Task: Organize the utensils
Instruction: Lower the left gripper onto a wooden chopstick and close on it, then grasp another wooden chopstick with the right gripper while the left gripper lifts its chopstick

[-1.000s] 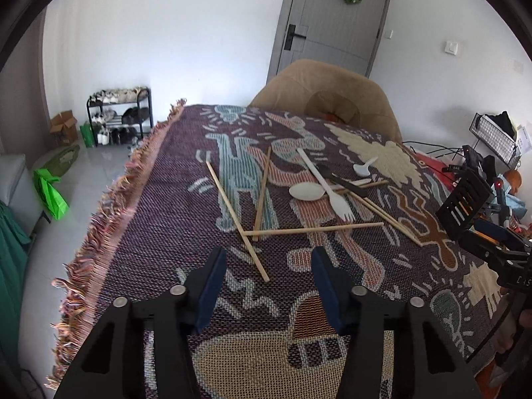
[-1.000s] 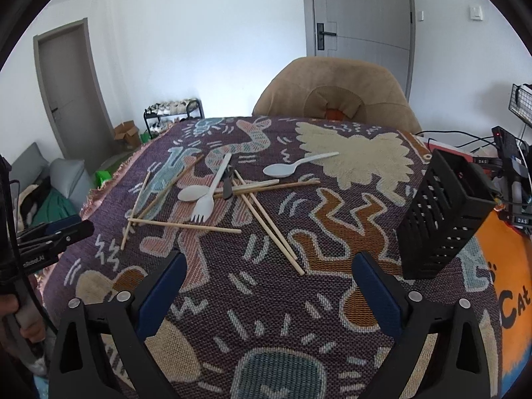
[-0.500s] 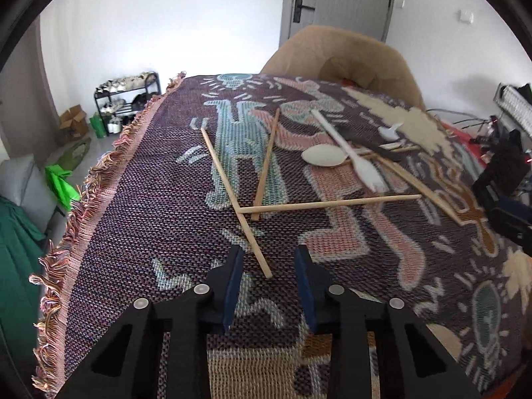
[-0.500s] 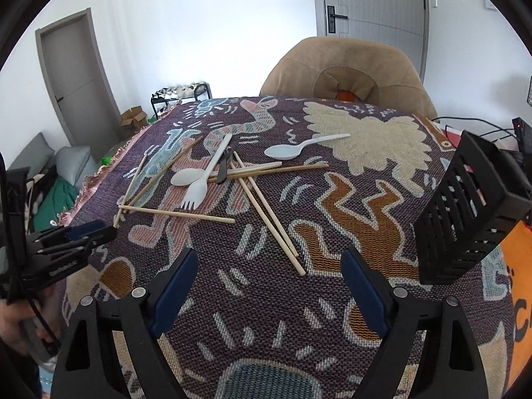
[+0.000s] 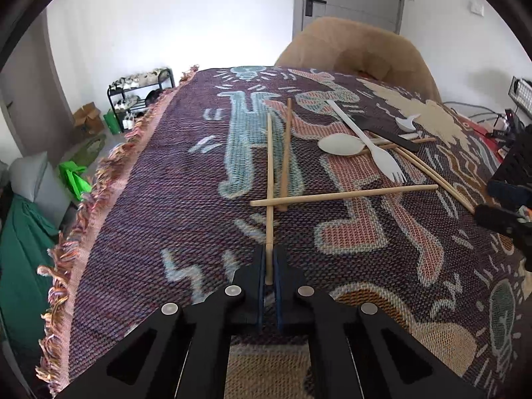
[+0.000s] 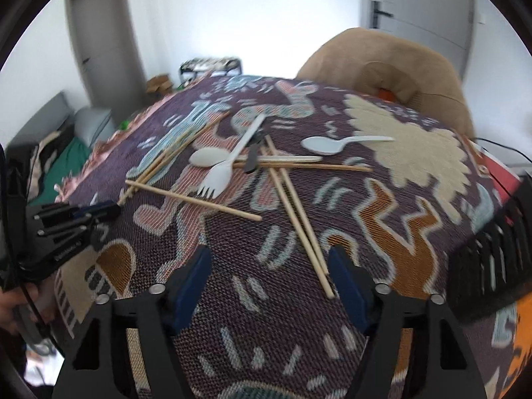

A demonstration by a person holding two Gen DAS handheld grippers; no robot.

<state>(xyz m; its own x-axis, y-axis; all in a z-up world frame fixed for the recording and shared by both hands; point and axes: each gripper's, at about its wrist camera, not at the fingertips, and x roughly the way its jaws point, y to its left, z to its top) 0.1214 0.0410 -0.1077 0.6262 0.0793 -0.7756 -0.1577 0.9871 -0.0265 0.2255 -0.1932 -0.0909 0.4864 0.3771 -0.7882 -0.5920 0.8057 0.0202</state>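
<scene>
Wooden and pale, the chopstick (image 5: pixel 270 179) sits pinched by its near end between my left gripper (image 5: pixel 269 267) pads, its far length running away across the woven cloth (image 5: pixel 166 199). Just beyond my grip a second chopstick (image 5: pixel 344 195) lies crosswise over it, and a white fork (image 5: pixel 367 144) rests past that one, to its right. My right gripper (image 6: pixel 270 267) is closing (nothing between its fingers), a pair of chopsticks (image 6: pixel 296 212) ending just beside its right finger, the black slotted caddy (image 6: pixel 498 259) further right.

Bright daylight, fisheye warp, right-wrist blur
</scene>
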